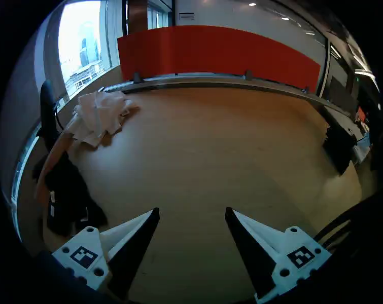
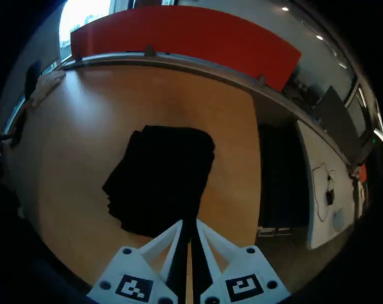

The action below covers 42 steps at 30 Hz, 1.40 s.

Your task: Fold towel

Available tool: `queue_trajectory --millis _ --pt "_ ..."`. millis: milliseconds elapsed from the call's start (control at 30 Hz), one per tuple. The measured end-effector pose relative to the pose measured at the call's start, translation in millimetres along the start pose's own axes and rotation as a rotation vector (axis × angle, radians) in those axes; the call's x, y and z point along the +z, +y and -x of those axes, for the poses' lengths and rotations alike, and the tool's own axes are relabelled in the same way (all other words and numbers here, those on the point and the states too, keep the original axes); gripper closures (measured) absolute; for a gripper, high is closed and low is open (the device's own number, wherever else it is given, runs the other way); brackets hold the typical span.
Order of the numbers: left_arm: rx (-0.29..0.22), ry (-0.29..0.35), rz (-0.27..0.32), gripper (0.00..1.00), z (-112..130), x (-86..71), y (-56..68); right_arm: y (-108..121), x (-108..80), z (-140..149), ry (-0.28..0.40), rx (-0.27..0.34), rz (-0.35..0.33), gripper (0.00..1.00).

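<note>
**Desk:** What does the right gripper (image 2: 189, 222) have in front of it?

**Photographer:** A black towel (image 2: 161, 177) lies flat on the wooden table (image 2: 69, 152), straight ahead of the tool. Its fingers are pressed together, with the tips at the towel's near edge. I cannot tell whether any hem is caught between them.

**Desk:** How far along is the fold?

**Photographer:** It looks well along. The towel is a compact, roughly squared block with stepped layers on its left side. At most a last fold or some tidying seems left.

**Desk:** And the left gripper (image 1: 191, 209)?

**Photographer:** Its fingers are spread and hold nothing, over bare tabletop. A heap of white cloths (image 1: 100, 116) sits far ahead to its left, crumpled and apparently unfolded.
</note>
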<state>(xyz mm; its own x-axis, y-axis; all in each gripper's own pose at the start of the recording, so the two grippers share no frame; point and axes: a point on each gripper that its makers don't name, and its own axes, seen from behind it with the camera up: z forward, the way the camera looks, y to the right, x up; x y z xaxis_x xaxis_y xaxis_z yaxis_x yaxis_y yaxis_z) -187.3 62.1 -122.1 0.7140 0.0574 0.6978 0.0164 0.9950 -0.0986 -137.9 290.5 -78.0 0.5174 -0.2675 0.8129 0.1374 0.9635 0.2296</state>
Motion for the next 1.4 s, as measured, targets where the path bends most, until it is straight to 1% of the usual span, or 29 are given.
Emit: queue_trajectory --millis 267,600,733,900,1033,1200,1267,1400 --pt "-0.002 -0.002 -0.002 0.04 0 0.1 -1.6 4 5.0 2 -0.014 0.005 0.019 0.96" --pt "0.006 -0.001 0.003 0.04 -1 0.2 0.5 5 8.2 6 -0.021 0.018 0.034 0.96" --pt "0.006 0.000 0.003 0.03 -2 0.4 0.3 5 8.6 8 -0.025 0.023 0.044 0.94" --pt "0.007 0.002 0.001 0.04 -2 0.1 -1.4 7 9.3 11 -0.034 0.029 0.061 0.89" --pt "0.004 0.003 0.001 0.03 -2 -0.7 -3.0 9 9.1 11 -0.034 0.037 0.076 0.80" --pt "0.006 0.005 0.001 0.03 -2 -0.7 -3.9 17 8.2 12 -0.034 0.052 0.114 0.59" --pt "0.009 0.006 0.002 0.03 -2 -0.8 -3.8 21 7.8 13 -0.034 0.060 0.132 0.54" --pt "0.011 0.008 0.005 0.03 -3 -0.8 -3.6 28 5.6 15 -0.037 0.069 0.160 0.51"
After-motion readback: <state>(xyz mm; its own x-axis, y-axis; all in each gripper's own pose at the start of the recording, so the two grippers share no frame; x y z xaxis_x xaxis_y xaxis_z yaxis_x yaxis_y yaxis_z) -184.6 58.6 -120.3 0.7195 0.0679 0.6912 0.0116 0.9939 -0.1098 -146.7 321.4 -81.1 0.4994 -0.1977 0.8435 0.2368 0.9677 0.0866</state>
